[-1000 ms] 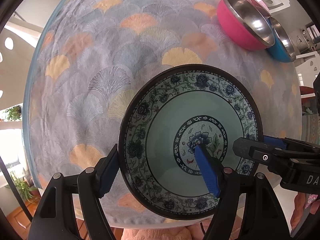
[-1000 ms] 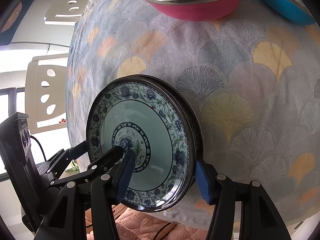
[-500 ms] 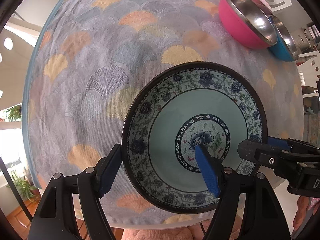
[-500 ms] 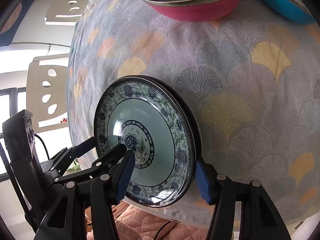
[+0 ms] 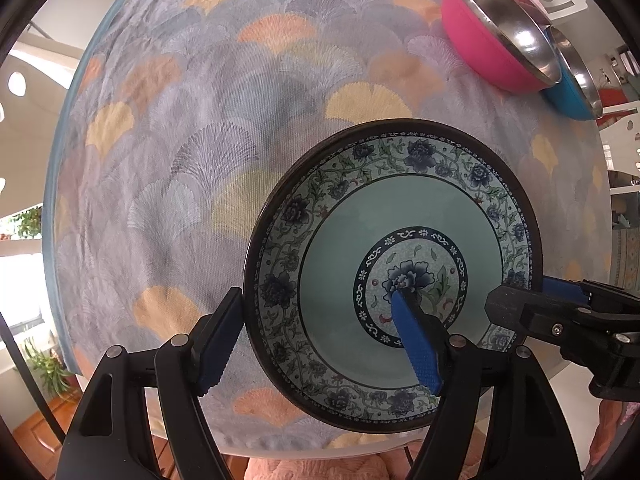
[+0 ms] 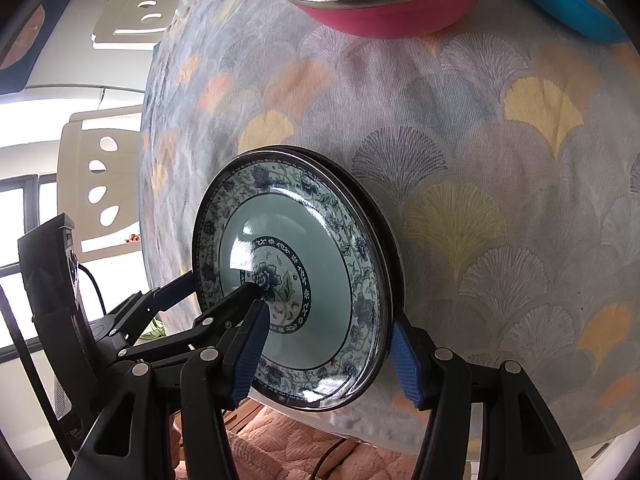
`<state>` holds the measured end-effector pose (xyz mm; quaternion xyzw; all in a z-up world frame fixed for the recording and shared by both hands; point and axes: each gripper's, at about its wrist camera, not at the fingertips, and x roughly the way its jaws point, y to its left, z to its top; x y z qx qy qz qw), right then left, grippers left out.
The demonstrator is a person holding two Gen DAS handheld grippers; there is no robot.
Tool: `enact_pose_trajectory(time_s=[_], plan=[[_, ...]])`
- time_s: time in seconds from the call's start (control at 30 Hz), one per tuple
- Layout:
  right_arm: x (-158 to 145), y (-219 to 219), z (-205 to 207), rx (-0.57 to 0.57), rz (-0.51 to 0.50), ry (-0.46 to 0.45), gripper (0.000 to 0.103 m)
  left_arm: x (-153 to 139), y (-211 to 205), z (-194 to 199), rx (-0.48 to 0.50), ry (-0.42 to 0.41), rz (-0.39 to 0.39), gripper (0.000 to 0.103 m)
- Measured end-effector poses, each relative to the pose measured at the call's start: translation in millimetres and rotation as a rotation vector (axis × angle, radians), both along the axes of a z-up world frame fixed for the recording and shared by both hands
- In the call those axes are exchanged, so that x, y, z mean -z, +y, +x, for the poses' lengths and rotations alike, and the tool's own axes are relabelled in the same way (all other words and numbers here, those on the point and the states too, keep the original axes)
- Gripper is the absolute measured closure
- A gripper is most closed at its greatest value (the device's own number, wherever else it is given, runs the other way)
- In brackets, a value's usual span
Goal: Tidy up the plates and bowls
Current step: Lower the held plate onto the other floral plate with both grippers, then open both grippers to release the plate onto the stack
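Observation:
A blue-and-green floral ceramic bowl (image 5: 400, 240) with a dark rim sits near the table's front edge; it also shows in the right wrist view (image 6: 312, 264), where a second dark rim shows right under it. My left gripper (image 5: 320, 344) straddles its left rim, one finger outside, one inside. My right gripper (image 6: 328, 356) straddles its right rim the same way and appears in the left wrist view (image 5: 560, 312). Both grippers' jaws are wide apart, not pressing the rim.
A pink steel-lined bowl (image 5: 496, 44) and a blue one (image 5: 572, 88) stand at the far right; both show in the right wrist view, pink (image 6: 384, 4) and blue (image 6: 560, 4). The fan-patterned tablecloth (image 5: 240, 128) covers the table. White chairs (image 6: 100, 168) stand beyond the left edge.
The floral bowl has shifted slightly away from the table's front edge, with both grippers moving along with it. The pink and blue bowls have not moved.

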<state>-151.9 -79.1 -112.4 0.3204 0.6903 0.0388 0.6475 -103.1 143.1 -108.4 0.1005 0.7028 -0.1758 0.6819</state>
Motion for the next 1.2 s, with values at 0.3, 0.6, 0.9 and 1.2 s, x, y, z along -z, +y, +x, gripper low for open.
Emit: enact_pose_trajectory(time_s=[0.3,0.6,0.9,1.2], plan=[[-1.3,-0.8,-0.1,-0.002,0.005,0.004,0.047,6.9,6.5,3.1,-0.013,0.008,-0.006,0.03],[-3.4,-2.1,-2.4,0.008,0.018,0.002,0.047,11.8,12.5,10.4,-0.019,0.017,-0.006,0.03],[-6.0,-8.3,-3.2,0.009,-0.014,0.014,0.045,23.9,14.1,15.8,-0.021,0.032,0.009,0.03],[-0.3,-20.4,-6.1,0.034,0.001,0.026,0.045,30.5,13.1,27.8,-0.041,0.042,0.0,0.028]])
